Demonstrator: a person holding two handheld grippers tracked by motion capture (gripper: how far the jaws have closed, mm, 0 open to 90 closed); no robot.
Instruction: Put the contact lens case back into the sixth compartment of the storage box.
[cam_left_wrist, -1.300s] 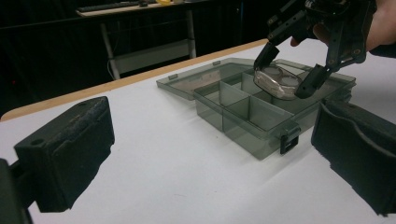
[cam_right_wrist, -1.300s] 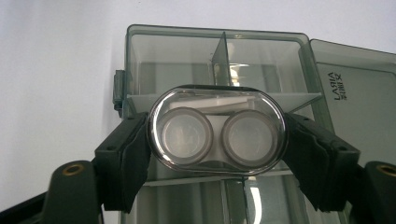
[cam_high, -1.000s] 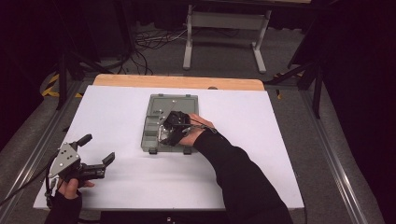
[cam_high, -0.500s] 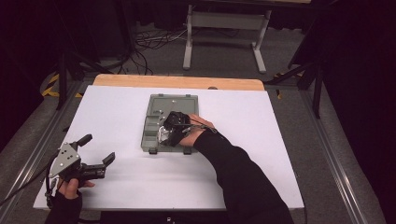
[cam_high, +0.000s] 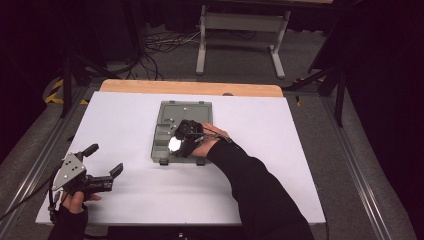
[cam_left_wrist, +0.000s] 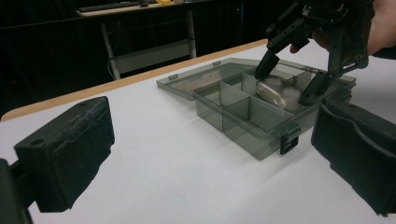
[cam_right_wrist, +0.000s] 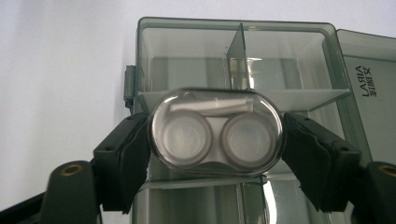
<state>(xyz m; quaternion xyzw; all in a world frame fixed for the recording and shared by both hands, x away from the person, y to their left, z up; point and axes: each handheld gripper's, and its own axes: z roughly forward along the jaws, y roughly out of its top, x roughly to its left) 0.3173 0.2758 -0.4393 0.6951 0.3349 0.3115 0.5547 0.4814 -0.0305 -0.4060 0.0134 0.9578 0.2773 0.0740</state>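
Left hand: I hold it low at the near left corner of the white table, well apart from the box.
Left gripper: my jaws stand wide apart with nothing between them, pointing across the bare table toward the box; in the left gripper view the two black pads frame the box from a distance.
Compartment box: smoky grey clear plastic, lying open at the middle of the table, its lid folded flat on the far side; thin walls split it into several compartments, and a latch sits on the near wall.
Lens case: a clear oval case with two round cups side by side and a small pale stick above them; it sits over the middle part of the box, between my right pads, and in the left gripper view it lies tilted over a compartment.
Right gripper: my jaws have just been opening a little; the left pad looks against the case end, while I see a sliver of gap at the right pad, so I cannot tell if I grip it.
Right hand: reaching from the near right, over the box's right side.
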